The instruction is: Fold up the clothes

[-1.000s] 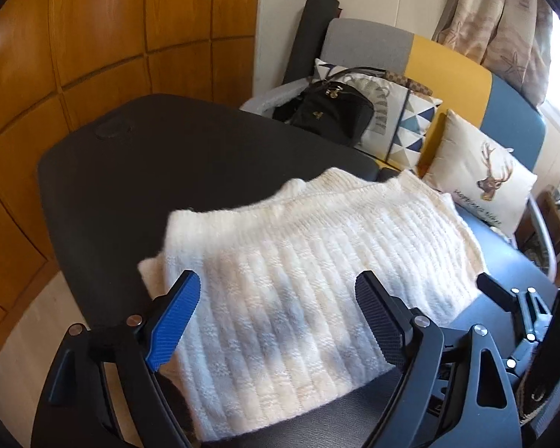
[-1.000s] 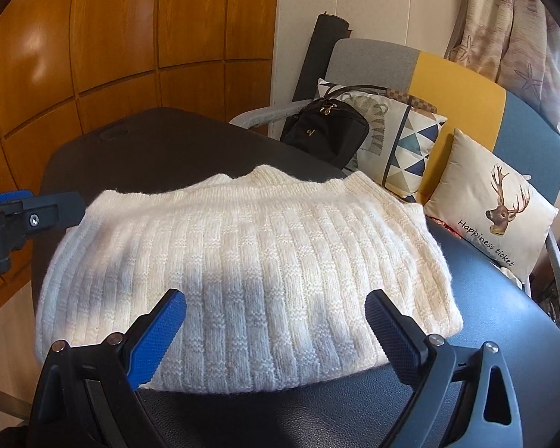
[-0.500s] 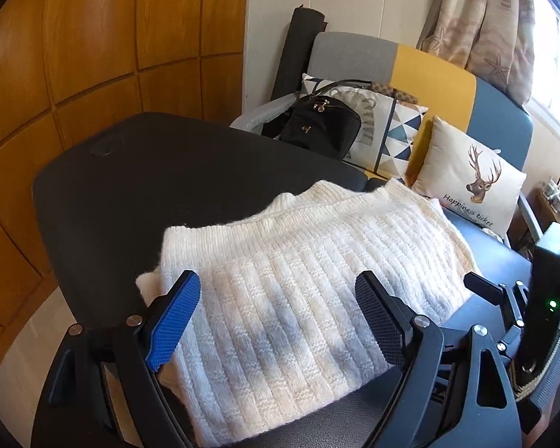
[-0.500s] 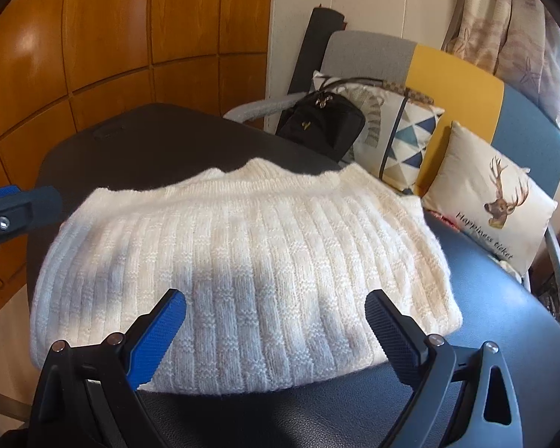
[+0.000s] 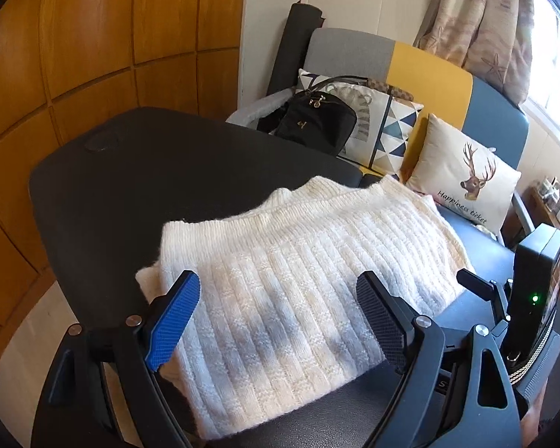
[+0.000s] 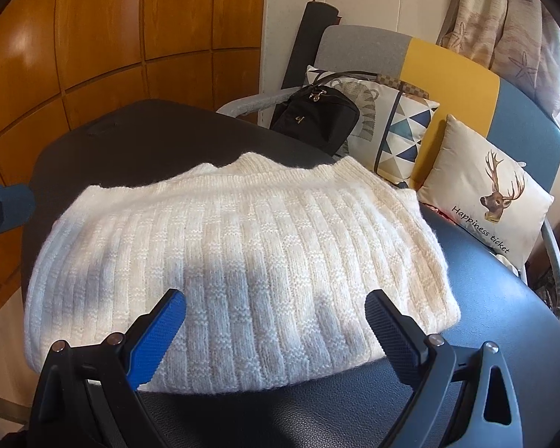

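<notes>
Folded cream knit sweater (image 5: 302,272) lying flat on the black counter (image 5: 138,186), directly ahead of both grippers

Left gripper (image 5: 276,317) wide open, gripping nothing, its blue and black fingers hovering over the near edge of the sweater; contact with the knit impossible to tell

Right gripper (image 6: 274,330) likewise spread wide and empty, poised over the near hem of the sweater (image 6: 235,261), with the fabric stretching forward and to both sides of it

Seen from the left wrist, the right gripper's fingertip (image 5: 474,285) just off to the right, beside the sweater's right edge

Beyond the sweater, past the far counter edge, a black handbag (image 6: 317,117) on a sofa, with a deer-print cushion (image 6: 492,201) further right
</notes>
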